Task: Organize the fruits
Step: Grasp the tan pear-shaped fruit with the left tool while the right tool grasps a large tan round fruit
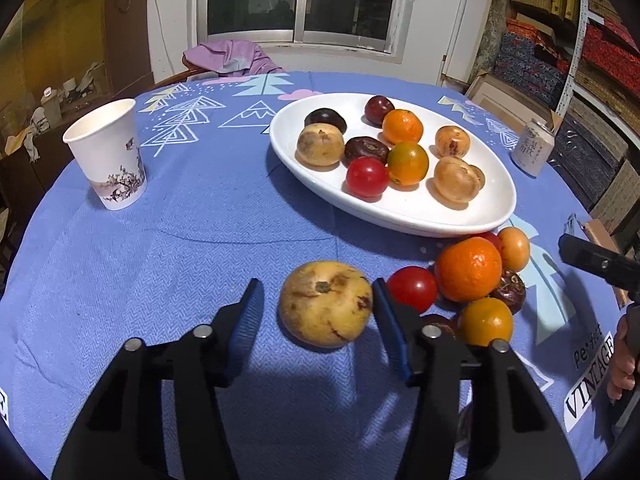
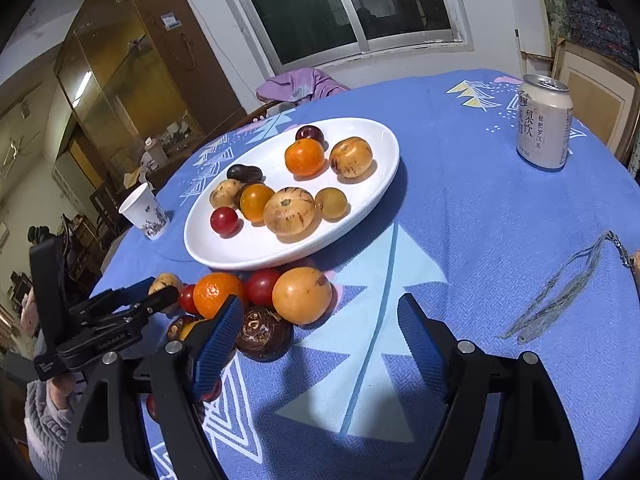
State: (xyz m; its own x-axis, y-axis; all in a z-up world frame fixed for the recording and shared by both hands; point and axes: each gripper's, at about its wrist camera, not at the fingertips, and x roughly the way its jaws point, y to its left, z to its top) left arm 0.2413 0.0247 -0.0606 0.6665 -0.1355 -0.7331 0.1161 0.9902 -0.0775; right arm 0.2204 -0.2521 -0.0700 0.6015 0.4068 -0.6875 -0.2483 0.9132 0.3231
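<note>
Straddling a bruised yellow fruit on the blue tablecloth short of the white plate, left gripper apart, right pad touching, probably soft-skinned, best pinched gently across its middle; right gripper apart, empty.

left wrist: low, near, facing window | right wrist: same, angled leftward | shared: white plate

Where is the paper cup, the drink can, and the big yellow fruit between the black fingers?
Paper cup [image 1: 114,156]: left wrist view, on its side wall.
Drink can [image 2: 544,128]: right wrist view, on its printed side.
Big yellow fruit [image 1: 326,304]: left wrist view, on its top, near the stem.
</note>
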